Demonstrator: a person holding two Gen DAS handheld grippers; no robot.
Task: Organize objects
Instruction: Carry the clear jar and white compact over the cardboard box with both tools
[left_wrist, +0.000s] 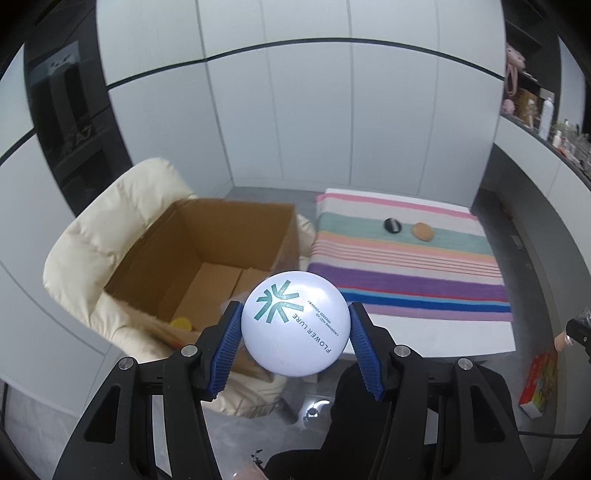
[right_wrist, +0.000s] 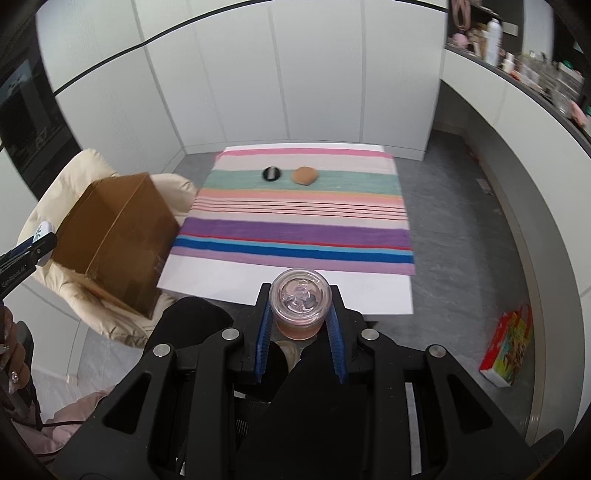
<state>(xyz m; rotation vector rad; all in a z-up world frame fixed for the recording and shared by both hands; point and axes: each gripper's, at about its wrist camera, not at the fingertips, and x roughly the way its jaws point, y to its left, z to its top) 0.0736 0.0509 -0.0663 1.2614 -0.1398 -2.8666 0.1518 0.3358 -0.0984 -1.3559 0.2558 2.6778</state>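
Observation:
My left gripper (left_wrist: 295, 325) is shut on a round white compact (left_wrist: 295, 323) printed "FLOWER LURE", held in the air at the near right corner of an open cardboard box (left_wrist: 207, 258). The box sits on a cream padded chair (left_wrist: 92, 258) and has a yellow item (left_wrist: 181, 324) inside. My right gripper (right_wrist: 299, 314) is shut on a small clear jar with pink contents (right_wrist: 299, 301), held above the table's near edge. On the striped cloth (right_wrist: 303, 218) lie a black round item (right_wrist: 272, 173) and a tan sponge (right_wrist: 304, 175); both also show in the left wrist view, the black item (left_wrist: 392, 225) and the sponge (left_wrist: 423, 231).
The white table (right_wrist: 288, 284) stands right of the chair and box (right_wrist: 118, 240). A colourful carton (right_wrist: 508, 350) lies on the grey floor at the right. A counter with bottles (right_wrist: 495, 33) runs along the right wall. White cabinet panels stand behind.

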